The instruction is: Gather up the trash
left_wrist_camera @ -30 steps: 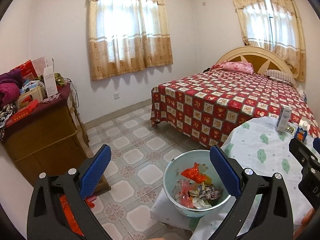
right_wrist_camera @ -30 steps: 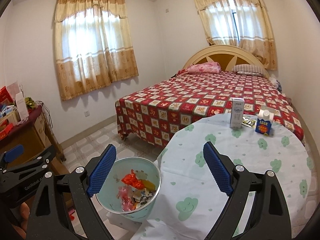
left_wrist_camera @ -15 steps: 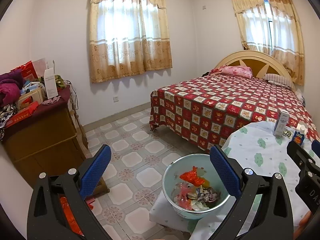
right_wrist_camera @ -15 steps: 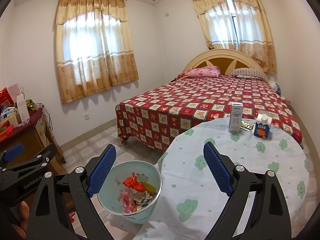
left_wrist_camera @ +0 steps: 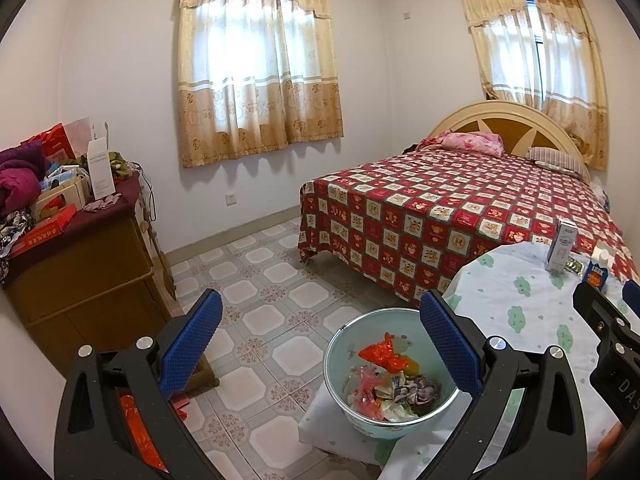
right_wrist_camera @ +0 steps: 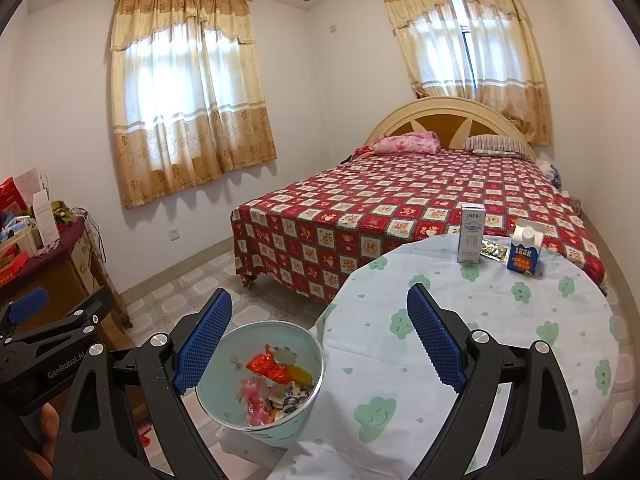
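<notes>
**Spotter:** Where do things stand?

**Operator:** I read this as between pickups. My right gripper (right_wrist_camera: 318,340) is spread wide with nothing in it, and so is the left gripper (left_wrist_camera: 320,340). The bin (right_wrist_camera: 224,412), low in the frame beside the table (right_wrist_camera: 500,360), already holds wrappers.

**Spotter:** What's left?

**Operator:** Upper right on the cloth: a white box (right_wrist_camera: 471,239), a small packet (right_wrist_camera: 495,248) touching it, and a blue carton (right_wrist_camera: 523,254). I'd reach the right gripper forward over the table, probably for the box first.

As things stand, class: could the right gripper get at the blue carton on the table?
Probably yes: the right gripper is open and empty, and bare tablecloth lies between it and the blue carton.
</notes>
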The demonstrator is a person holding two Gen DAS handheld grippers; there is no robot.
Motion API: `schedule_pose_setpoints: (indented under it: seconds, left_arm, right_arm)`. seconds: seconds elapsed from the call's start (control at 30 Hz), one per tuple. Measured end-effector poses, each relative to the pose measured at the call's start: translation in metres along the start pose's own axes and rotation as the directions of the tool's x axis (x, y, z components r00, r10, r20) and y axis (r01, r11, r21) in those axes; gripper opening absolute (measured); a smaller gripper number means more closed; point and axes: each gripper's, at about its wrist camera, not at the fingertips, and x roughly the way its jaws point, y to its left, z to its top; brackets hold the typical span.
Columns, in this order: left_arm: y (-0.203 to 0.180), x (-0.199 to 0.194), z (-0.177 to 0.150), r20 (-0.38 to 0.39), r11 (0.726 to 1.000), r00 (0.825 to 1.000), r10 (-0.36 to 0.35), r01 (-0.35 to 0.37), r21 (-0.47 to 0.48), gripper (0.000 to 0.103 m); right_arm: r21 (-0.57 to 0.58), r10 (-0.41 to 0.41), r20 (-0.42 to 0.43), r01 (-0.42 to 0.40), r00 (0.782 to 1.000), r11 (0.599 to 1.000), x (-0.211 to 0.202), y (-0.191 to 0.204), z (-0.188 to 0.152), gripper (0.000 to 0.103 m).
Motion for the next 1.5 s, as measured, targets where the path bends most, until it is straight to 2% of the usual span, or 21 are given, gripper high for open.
schedule_pose_setpoints:
  seconds: [1.3, 1.5]
  left_arm:
    - [-0.0026, -0.0009, 0.0016, -0.001, 1.000, 1.000, -0.005, 0.005, -0.002, 0.097]
    - [-0.0047, 0.0007, 0.0003, -0.005, 1.000, 1.000, 0.012, -0.012, -0.010, 0.097]
  right_arm:
    - [0.009, -0.006, -0.002, 0.006, 1.000, 1.000, -0.0019, 0.0008, -0.0031, 0.088]
    - [0.012, -0.007, -0.002, 0.007, 1.000, 1.000, -0.0022, 0.0019, -0.0036, 0.088]
